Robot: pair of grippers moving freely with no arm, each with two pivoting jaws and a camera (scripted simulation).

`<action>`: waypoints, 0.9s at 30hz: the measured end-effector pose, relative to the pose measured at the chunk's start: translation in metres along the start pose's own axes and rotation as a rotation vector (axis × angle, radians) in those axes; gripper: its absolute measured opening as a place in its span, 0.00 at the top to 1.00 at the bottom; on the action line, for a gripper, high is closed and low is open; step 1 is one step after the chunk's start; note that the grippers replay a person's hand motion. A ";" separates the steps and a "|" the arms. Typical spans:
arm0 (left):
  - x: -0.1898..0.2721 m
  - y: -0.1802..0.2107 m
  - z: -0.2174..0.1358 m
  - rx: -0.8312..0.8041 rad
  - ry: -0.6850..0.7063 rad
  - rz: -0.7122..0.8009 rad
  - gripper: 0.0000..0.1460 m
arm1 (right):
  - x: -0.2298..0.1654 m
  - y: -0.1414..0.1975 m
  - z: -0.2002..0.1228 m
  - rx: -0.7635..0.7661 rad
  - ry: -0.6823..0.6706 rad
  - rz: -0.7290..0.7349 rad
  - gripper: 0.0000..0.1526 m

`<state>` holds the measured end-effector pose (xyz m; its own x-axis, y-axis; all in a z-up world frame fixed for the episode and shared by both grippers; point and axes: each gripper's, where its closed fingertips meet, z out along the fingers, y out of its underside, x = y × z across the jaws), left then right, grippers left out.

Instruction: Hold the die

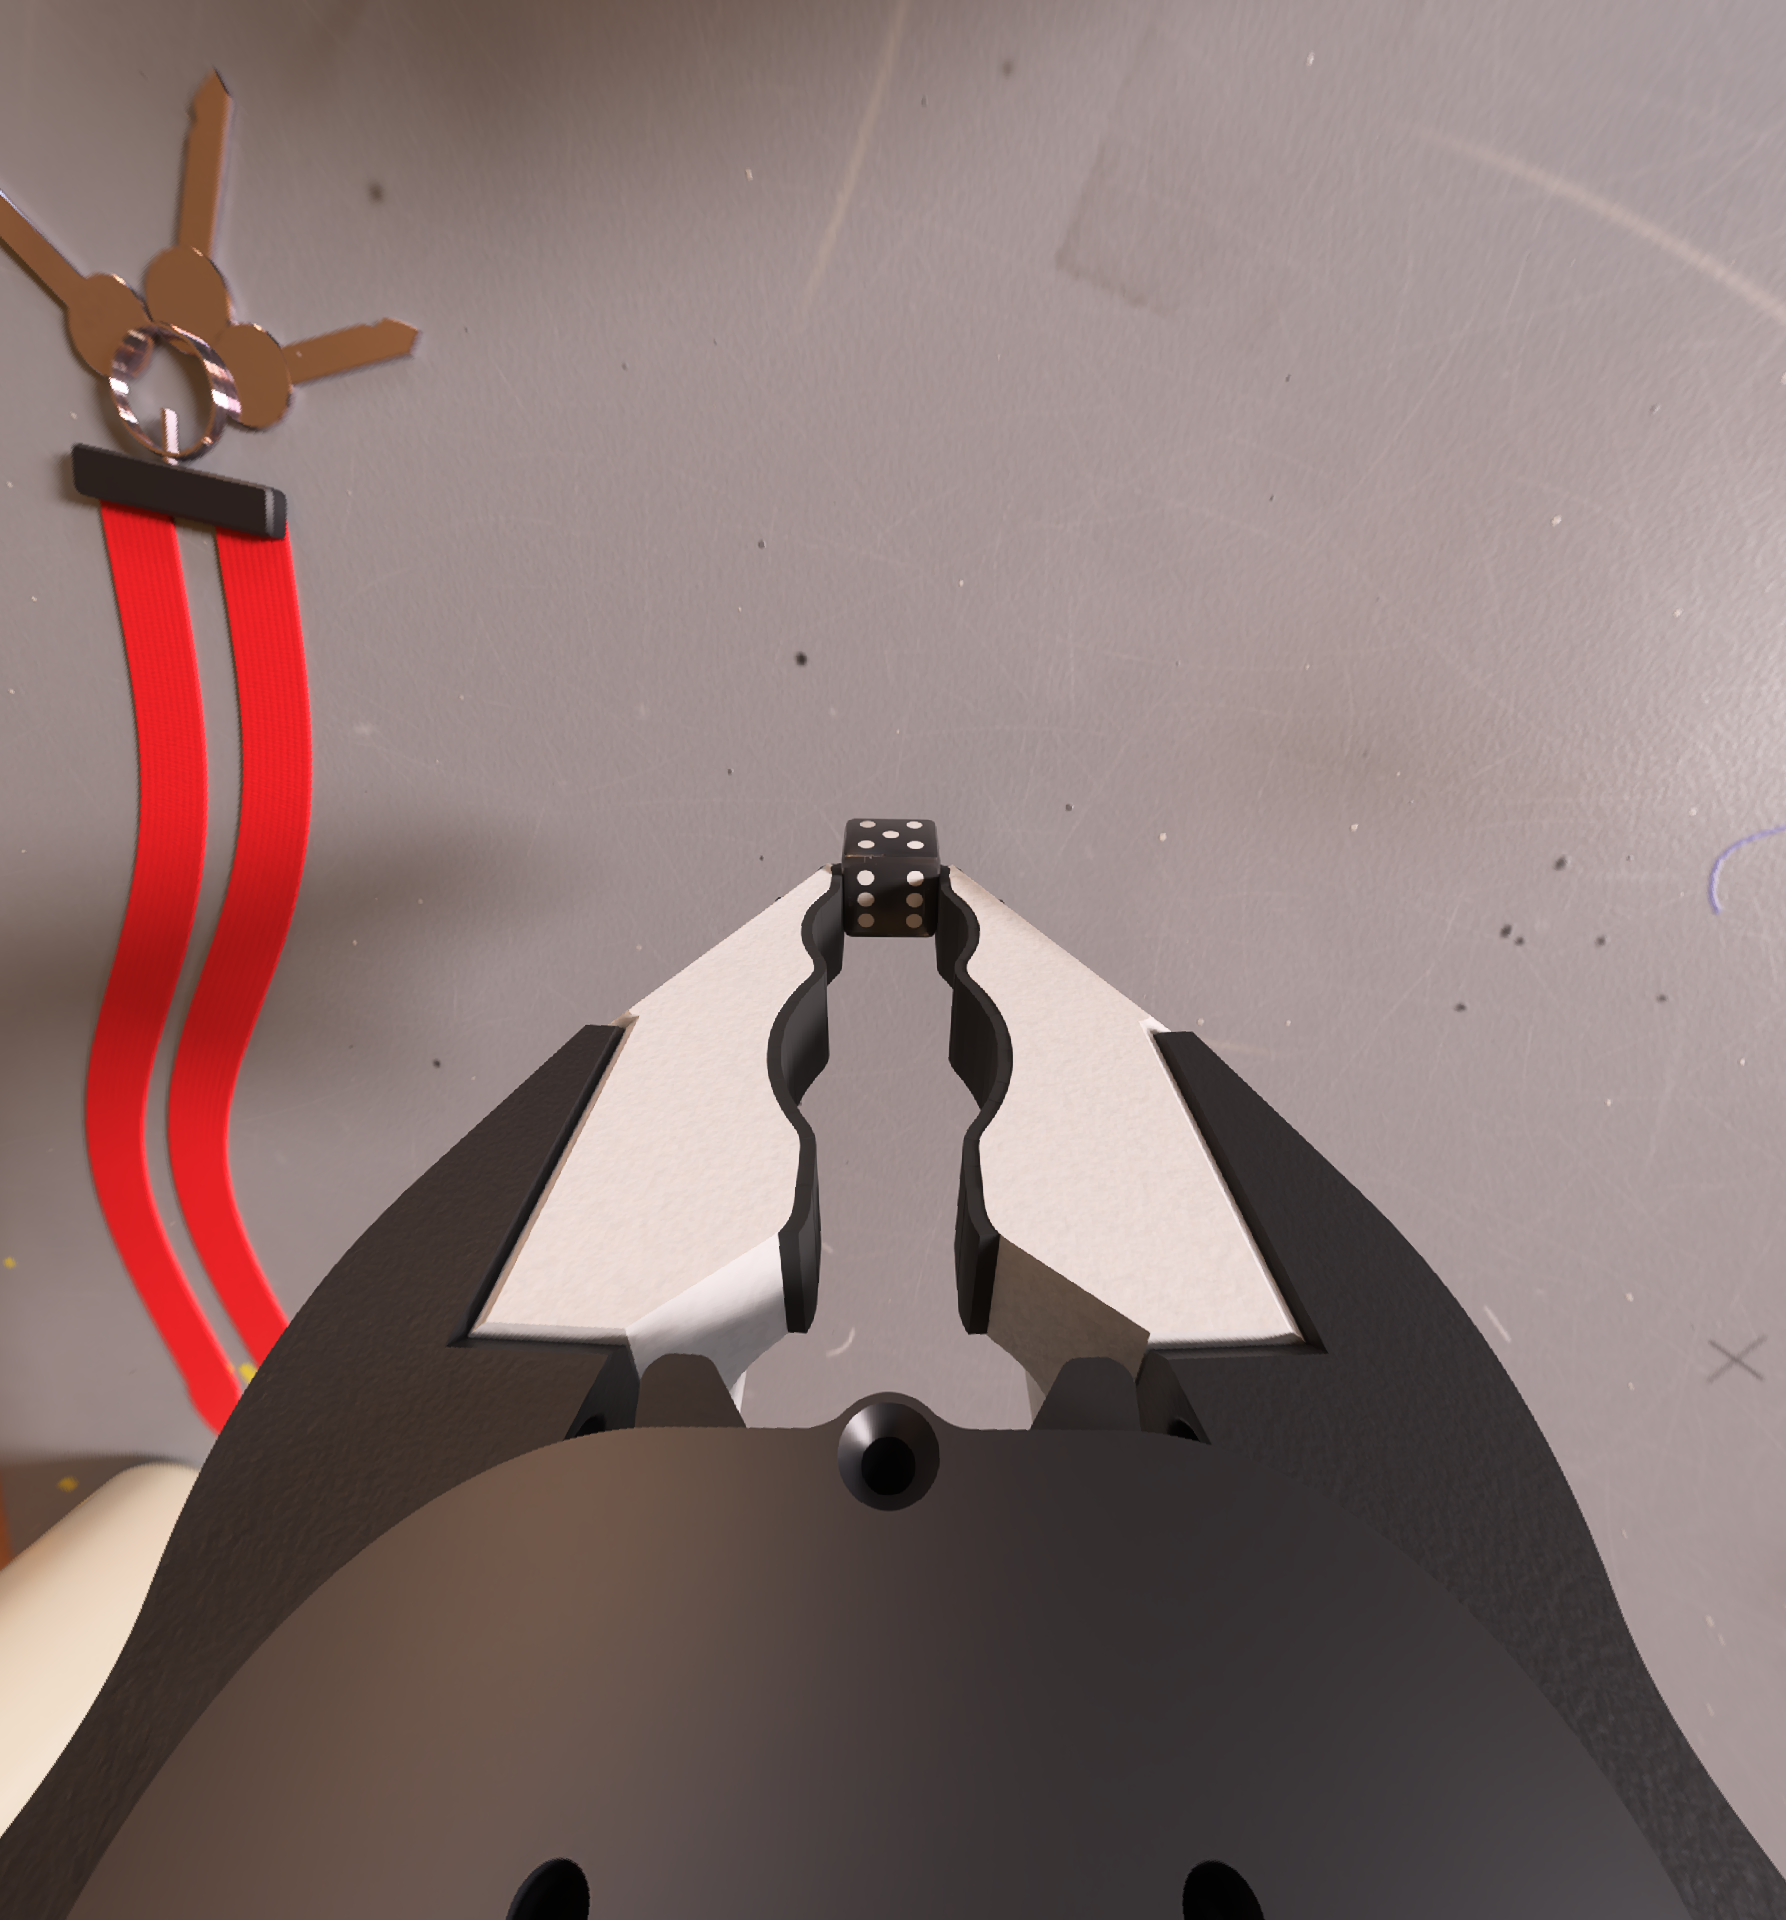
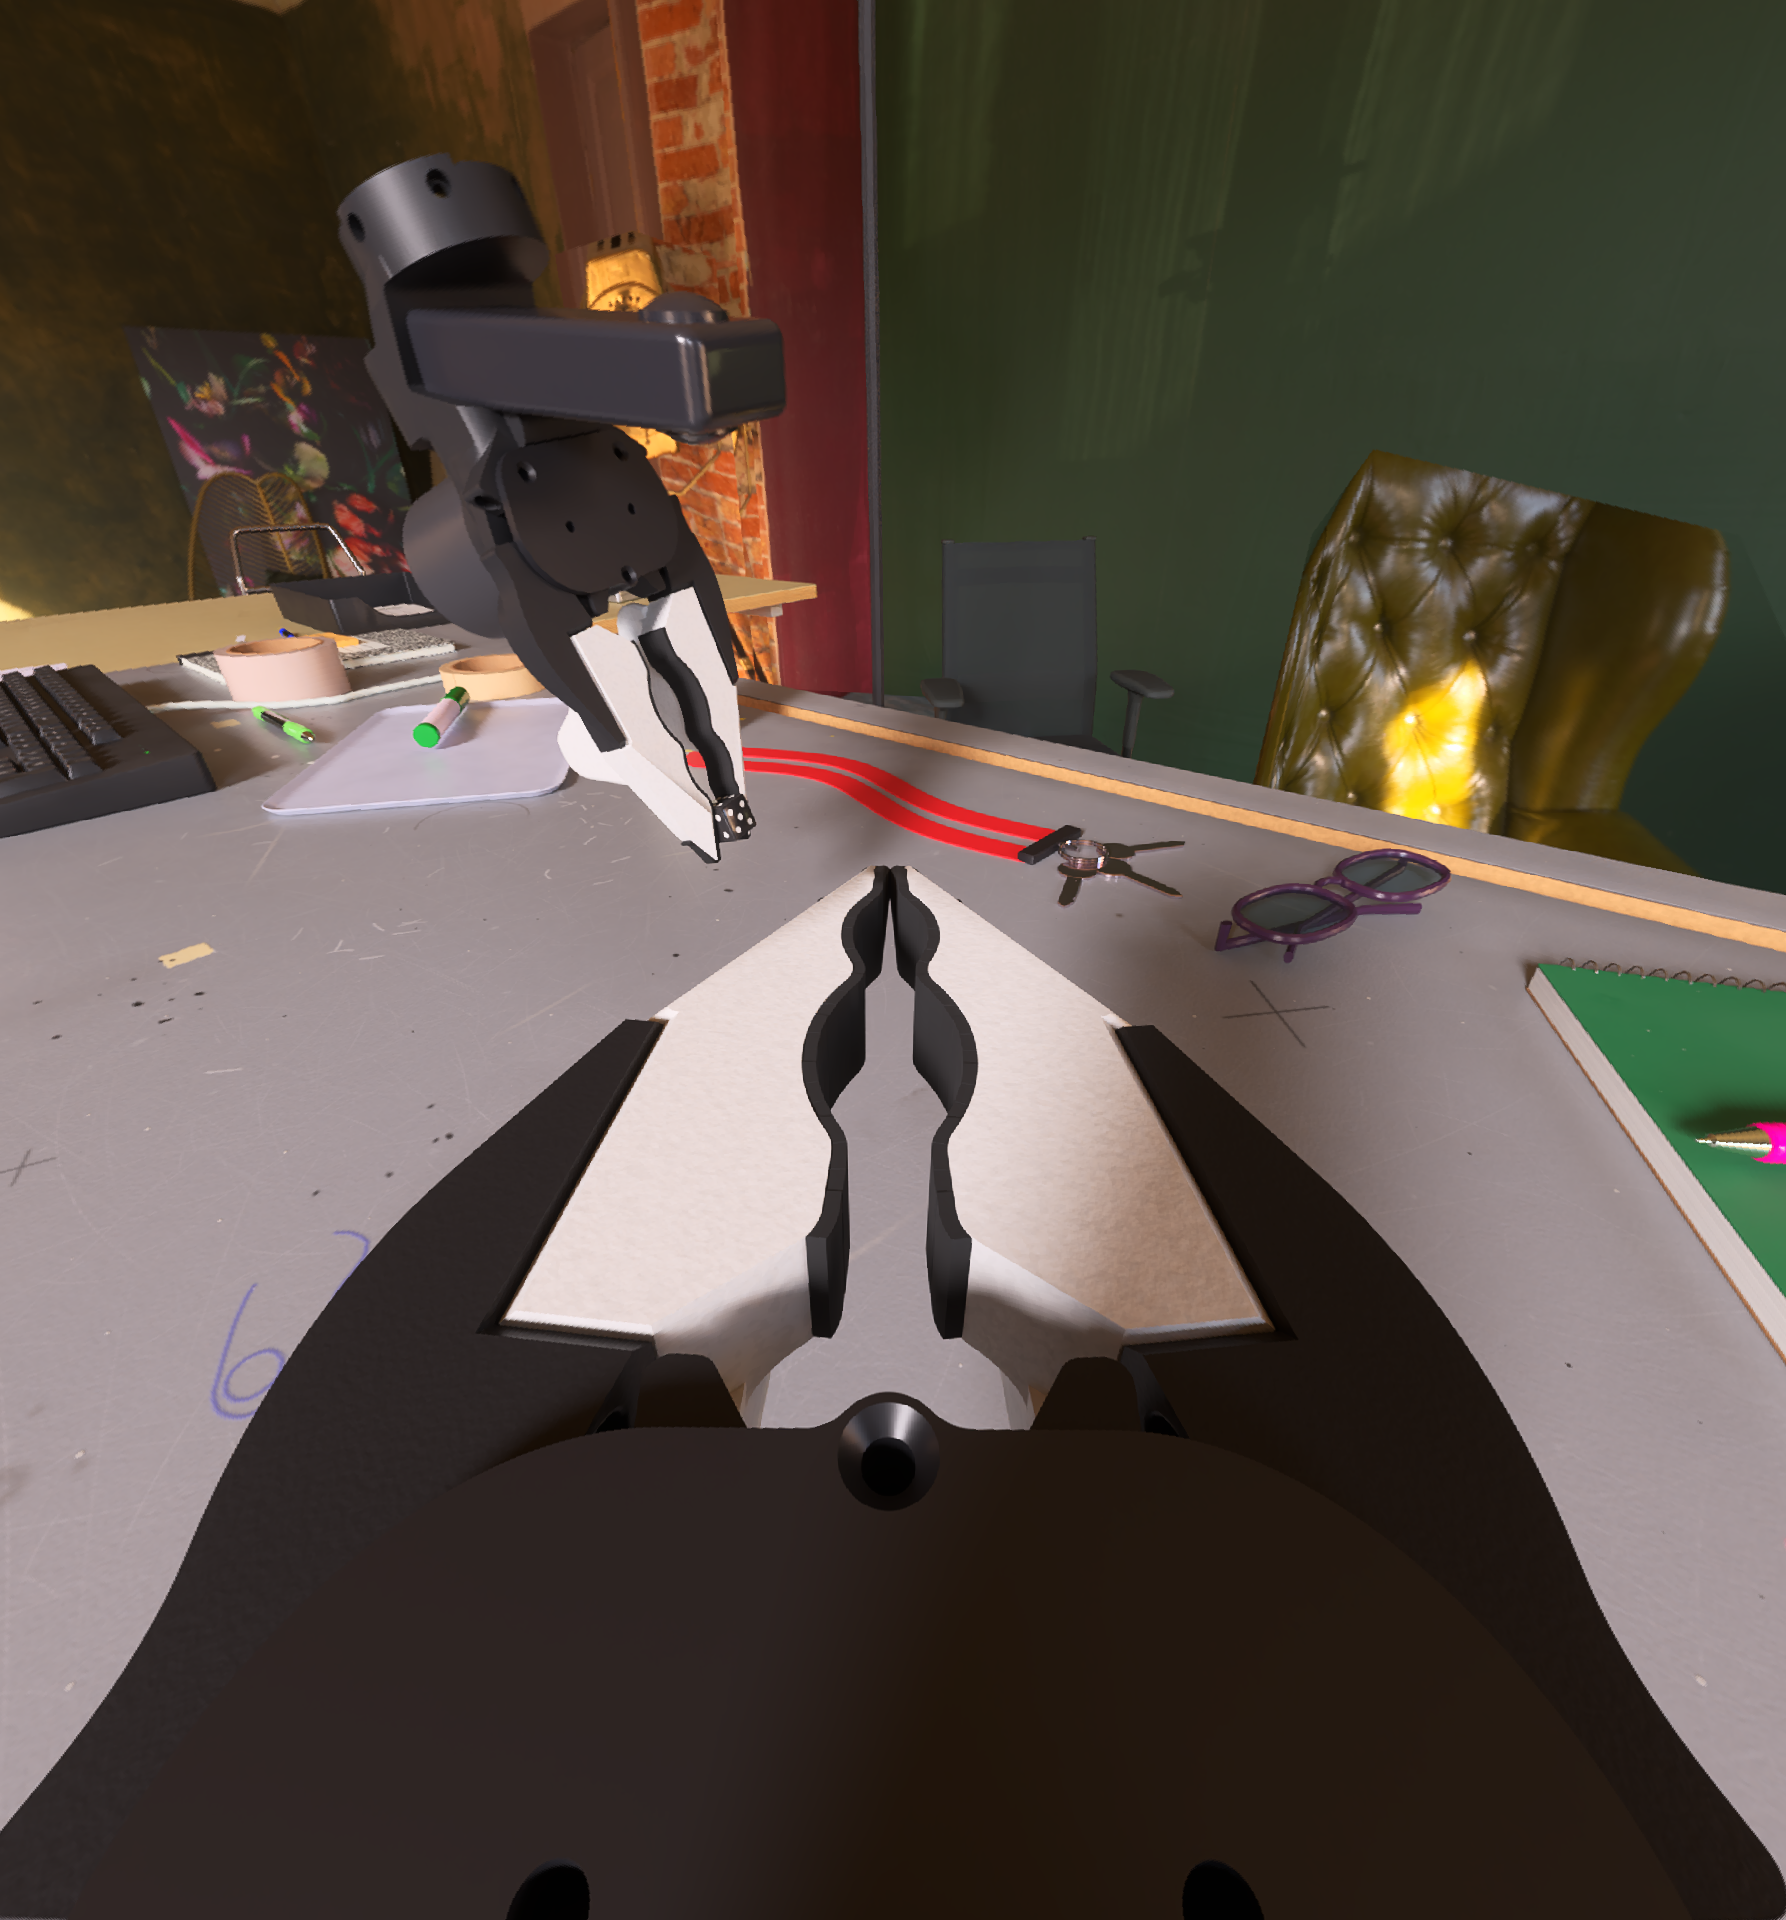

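Left wrist view, left to right:
- Red lanyard (image 1: 193,935), two parallel straps down the left edge of the frame, joined at a black clasp.
- Keys (image 1: 182,291), three on a metal ring, fanned out at the upper left, just above the clasp.
- Grey table (image 1: 1284,520), scuffed and speckled, filling the background.
- Left gripper (image 1: 890,894), centre frame, its tips clamped on the die (image 1: 890,878) (black, white pips), which sits at the very ends of the fingers.

Right wrist view, left to right:
- Keyboard (image 2: 37,748), black, far left edge.
- Tape rolls (image 2: 281,665), pink and tan, behind a white tray (image 2: 494,769) carrying a green-capped marker (image 2: 442,717).
- Left gripper (image 2: 725,831), upper left of centre, tilted downward, die (image 2: 733,819) pinched at its tips just above the table (image 2: 349,1039).
- Right gripper (image 2: 890,883), centre foreground, fingers together at the tips with nothing between them.
- Lanyard (image 2: 868,795) and keys (image 2: 1107,862), right of centre.
- Purple glasses (image 2: 1330,899), further right.
- Green notebook (image 2: 1751,1060), right edge, a pink pen (image 2: 1782,1143) lying on it.
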<state>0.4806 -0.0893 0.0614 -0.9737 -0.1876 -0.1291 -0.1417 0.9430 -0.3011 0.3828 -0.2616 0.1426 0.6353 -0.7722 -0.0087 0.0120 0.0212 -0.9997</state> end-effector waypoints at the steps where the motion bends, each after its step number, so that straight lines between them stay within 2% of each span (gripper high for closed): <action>1: 0.000 0.000 0.000 0.034 -0.001 -0.008 0.89 | 0.000 0.001 0.000 -0.002 -0.001 -0.001 1.00; 5: 0.002 -0.002 0.001 0.135 -0.003 -0.036 0.89 | -0.001 0.002 0.001 -0.007 -0.001 -0.006 1.00; 13: 0.003 -0.004 0.003 0.136 -0.052 0.008 0.89 | 0.002 0.001 -0.001 -0.002 0.009 -0.009 1.00; 21: 0.005 -0.005 0.001 0.314 -0.052 -0.080 0.89 | -0.001 -0.002 -0.001 0.004 -0.004 -0.005 1.00; 27: 0.006 -0.006 0.001 0.346 -0.070 -0.082 0.89 | -0.001 -0.001 -0.001 0.002 -0.002 -0.007 1.00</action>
<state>0.4759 -0.0964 0.0617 -0.9452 -0.2888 -0.1520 -0.1389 0.7774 -0.6135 0.3815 -0.2618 0.1439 0.6365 -0.7713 -0.0013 0.0184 0.0169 -0.9997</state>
